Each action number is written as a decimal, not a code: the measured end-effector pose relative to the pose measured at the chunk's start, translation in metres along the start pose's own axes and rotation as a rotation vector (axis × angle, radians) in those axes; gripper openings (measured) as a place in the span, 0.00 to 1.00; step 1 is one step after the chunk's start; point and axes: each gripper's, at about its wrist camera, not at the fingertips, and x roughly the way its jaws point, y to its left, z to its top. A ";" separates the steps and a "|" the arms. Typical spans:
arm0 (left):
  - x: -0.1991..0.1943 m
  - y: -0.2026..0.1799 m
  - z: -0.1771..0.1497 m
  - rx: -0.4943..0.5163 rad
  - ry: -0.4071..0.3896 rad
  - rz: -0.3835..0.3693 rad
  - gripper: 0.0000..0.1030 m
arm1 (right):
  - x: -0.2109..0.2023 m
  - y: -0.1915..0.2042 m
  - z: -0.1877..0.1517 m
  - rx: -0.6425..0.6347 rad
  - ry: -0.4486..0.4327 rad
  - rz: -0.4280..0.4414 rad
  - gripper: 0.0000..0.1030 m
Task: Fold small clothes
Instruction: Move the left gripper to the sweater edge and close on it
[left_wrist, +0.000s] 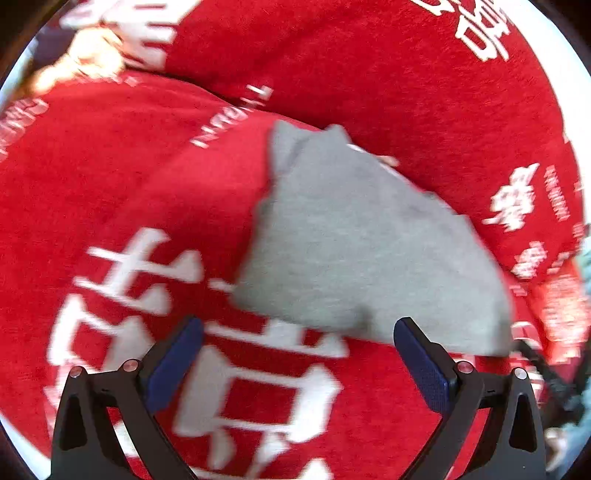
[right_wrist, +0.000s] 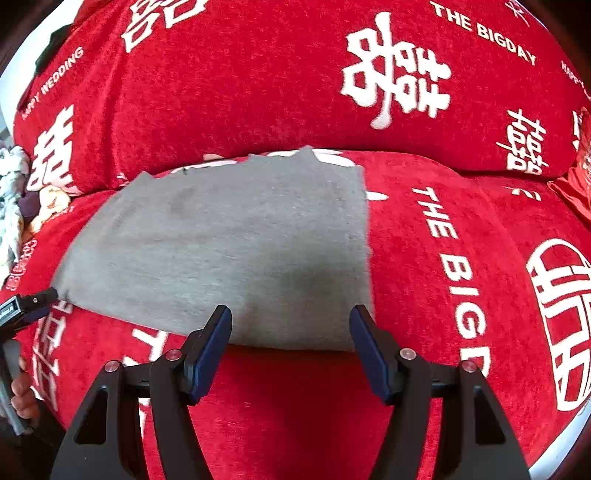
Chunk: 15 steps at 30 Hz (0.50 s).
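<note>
A grey garment (right_wrist: 229, 240) lies flat on the red sofa seat (right_wrist: 443, 277), folded into a rough rectangle. My right gripper (right_wrist: 290, 311) is open above the garment's near right corner, its blue pads (right_wrist: 210, 347) on either side of the near edge and not pressing on it. My left gripper (left_wrist: 298, 323) is open too and hovers just short of the garment (left_wrist: 369, 240), with only the red cover between its fingers. In the right wrist view the left gripper's tip (right_wrist: 35, 301) is at the garment's near left corner, held by a hand (right_wrist: 22, 395).
The red cover with white characters and lettering also drapes the sofa's back cushion (right_wrist: 258, 74) right behind the garment. A heap of other clothes (right_wrist: 14, 199) lies at the seat's left end. The left wrist view is blurred.
</note>
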 end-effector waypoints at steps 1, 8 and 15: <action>0.002 0.000 0.002 -0.009 0.010 -0.061 1.00 | 0.000 0.007 0.002 -0.011 0.000 0.009 0.68; 0.024 0.014 0.025 -0.151 0.020 -0.340 0.99 | -0.001 0.038 0.010 -0.080 0.004 0.016 0.68; 0.051 0.026 0.023 -0.194 0.050 -0.381 0.17 | 0.019 0.075 0.042 -0.146 0.039 0.011 0.68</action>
